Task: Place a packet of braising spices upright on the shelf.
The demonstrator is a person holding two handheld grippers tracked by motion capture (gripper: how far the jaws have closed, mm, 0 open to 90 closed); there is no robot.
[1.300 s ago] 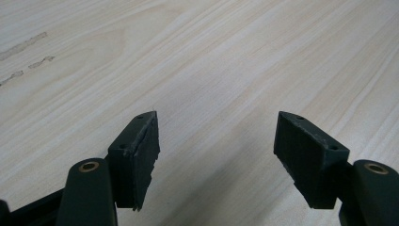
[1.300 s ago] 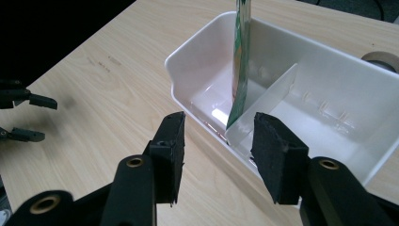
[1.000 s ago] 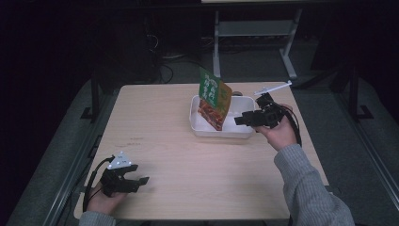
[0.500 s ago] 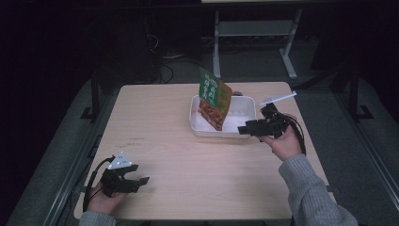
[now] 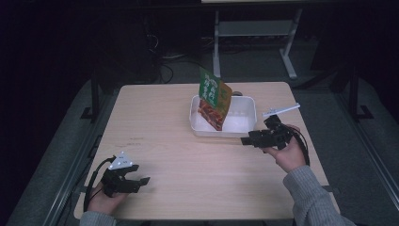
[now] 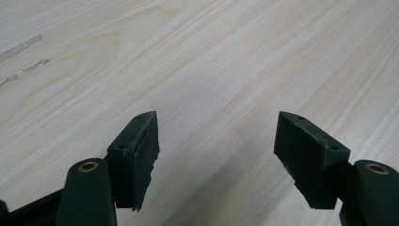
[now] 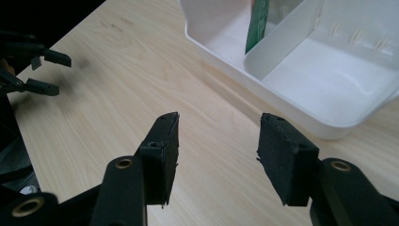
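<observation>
packet (image 5: 215, 99): leans upright in bin (image 5: 246, 123), desk (image 5: 160, 122) far-right | right hand-held gripper (image 5: 245, 140): released, jaws just opening, nothing between | left hand-held gripper (image 5: 145, 181): released, near-left corner

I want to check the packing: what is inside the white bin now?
The white bin holds one green and orange packet, standing tilted in its left compartment. The right compartment looks empty. The floor under the packet is hidden.

Right tool (image 5: 248, 140) drawn back from white tray (image 5: 249, 123), lower toward table edge; jaws just opening, empty.
</observation>
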